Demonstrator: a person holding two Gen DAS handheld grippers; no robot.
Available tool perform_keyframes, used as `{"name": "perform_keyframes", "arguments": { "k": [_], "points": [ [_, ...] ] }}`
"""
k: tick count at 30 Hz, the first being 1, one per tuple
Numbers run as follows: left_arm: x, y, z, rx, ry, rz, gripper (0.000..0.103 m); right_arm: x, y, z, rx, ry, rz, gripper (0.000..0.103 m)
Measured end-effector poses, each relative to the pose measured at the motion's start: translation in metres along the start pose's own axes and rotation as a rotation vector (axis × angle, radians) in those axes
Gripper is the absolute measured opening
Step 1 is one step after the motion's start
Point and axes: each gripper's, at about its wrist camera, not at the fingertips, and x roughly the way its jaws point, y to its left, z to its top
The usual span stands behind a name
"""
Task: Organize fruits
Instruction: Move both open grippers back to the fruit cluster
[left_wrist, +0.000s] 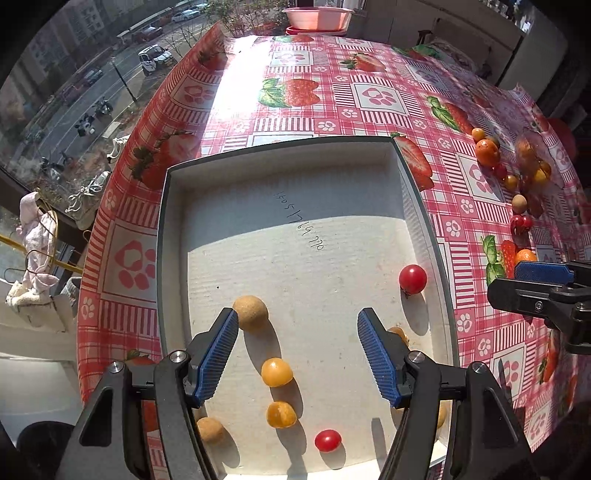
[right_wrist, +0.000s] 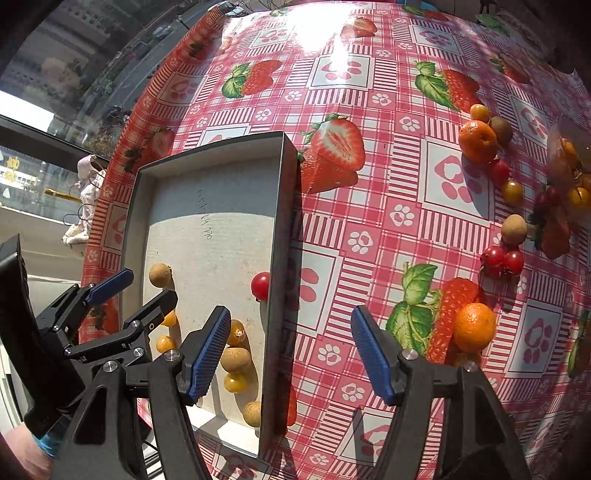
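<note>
A shallow white box (left_wrist: 295, 192) (right_wrist: 207, 177) lies on the strawberry tablecloth and holds several small fruits: a tan longan (left_wrist: 251, 312), yellow berries (left_wrist: 277, 372), a red tomato (left_wrist: 413, 279) (right_wrist: 260, 286). My left gripper (left_wrist: 297, 356) (right_wrist: 129, 291) is open and empty, low over the box. My right gripper (right_wrist: 288, 354) is open and empty, over the cloth just right of the box wall. A loose orange (right_wrist: 474, 326) lies right of it. More fruit (right_wrist: 478, 142) is scattered at the far right.
A pink basin (left_wrist: 317, 17) stands at the table's far edge. The window and the table's left edge are beyond the box. A clear plastic bag (right_wrist: 565, 155) with fruit lies at the far right.
</note>
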Motion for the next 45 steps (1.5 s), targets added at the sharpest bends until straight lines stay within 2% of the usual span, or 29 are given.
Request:
{"name": "perform_keyframes", "arguments": {
  "k": [8,12,20,22,26,29,31,33,40,45],
  "points": [
    [-0.014,-0.051,0.002,0.092,-0.025,-0.048,0.068,-0.023,-0.058,-0.048,0.092,-0.030,-0.083,0.071],
    [-0.015,-0.077,0.004,0.134,-0.021,-0.075,0.068,-0.021,-0.093,-0.069,0.164,-0.011,-0.125,0.071],
    [-0.014,-0.112,0.004,0.189,-0.009,-0.094,0.068,-0.009,-0.125,-0.075,0.212,-0.020,-0.166,0.070],
    [-0.013,-0.117,0.004,0.196,-0.004,-0.095,0.068,-0.005,-0.125,-0.071,0.203,-0.032,-0.161,0.063],
    [-0.009,-0.129,0.008,0.207,0.007,-0.100,0.068,-0.002,-0.119,-0.062,0.152,-0.070,-0.168,0.059],
    [-0.007,-0.140,0.012,0.223,0.011,-0.108,0.068,-0.002,-0.118,-0.056,0.134,-0.090,-0.156,0.045],
    [-0.005,-0.149,0.015,0.235,0.013,-0.117,0.068,-0.003,-0.120,-0.054,0.135,-0.093,-0.151,0.032],
    [-0.004,-0.158,0.018,0.246,0.014,-0.130,0.068,-0.003,-0.123,-0.053,0.137,-0.094,-0.146,0.027],
    [0.003,-0.191,0.030,0.274,0.028,-0.205,0.068,-0.011,-0.129,-0.063,0.096,-0.104,-0.136,0.027],
    [0.020,-0.213,0.041,0.289,0.068,-0.260,0.068,-0.015,-0.139,-0.074,0.111,-0.108,-0.095,0.027]
  ]
}}
